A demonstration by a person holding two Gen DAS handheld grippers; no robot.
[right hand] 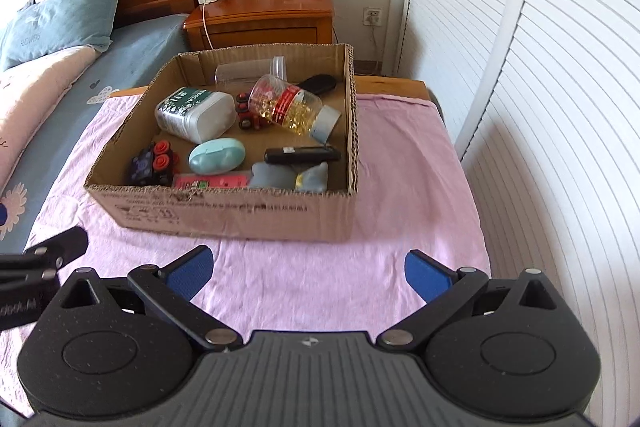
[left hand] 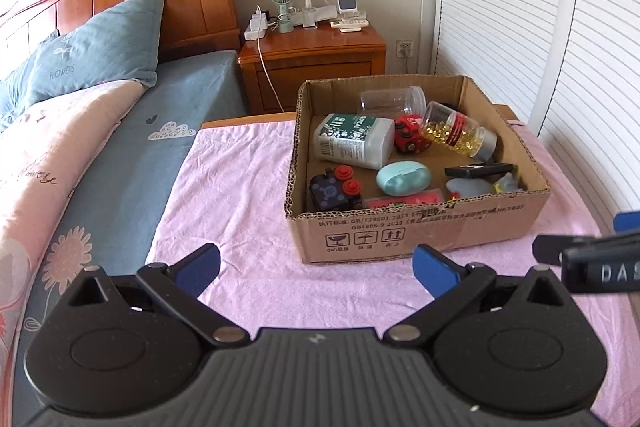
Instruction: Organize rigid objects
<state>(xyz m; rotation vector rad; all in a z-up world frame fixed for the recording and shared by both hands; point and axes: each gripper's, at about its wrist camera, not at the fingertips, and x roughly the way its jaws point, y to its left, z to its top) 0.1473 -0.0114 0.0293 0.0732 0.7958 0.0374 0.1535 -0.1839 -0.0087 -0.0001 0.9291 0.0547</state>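
Both your left gripper (left hand: 316, 267) and right gripper (right hand: 310, 273) hang spread wide and empty, short of the cardboard box (right hand: 240, 215) where the clutter lies. Reach carelessly and the capsule jar (right hand: 286, 105) — propped on its neighbours — could roll.

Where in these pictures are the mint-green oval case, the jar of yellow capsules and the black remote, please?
mint-green oval case (right hand: 217, 156), right wrist view, middle of its lid.
jar of yellow capsules (right hand: 286, 104), right wrist view, red label band.
black remote (left hand: 478, 169), left wrist view, top face.
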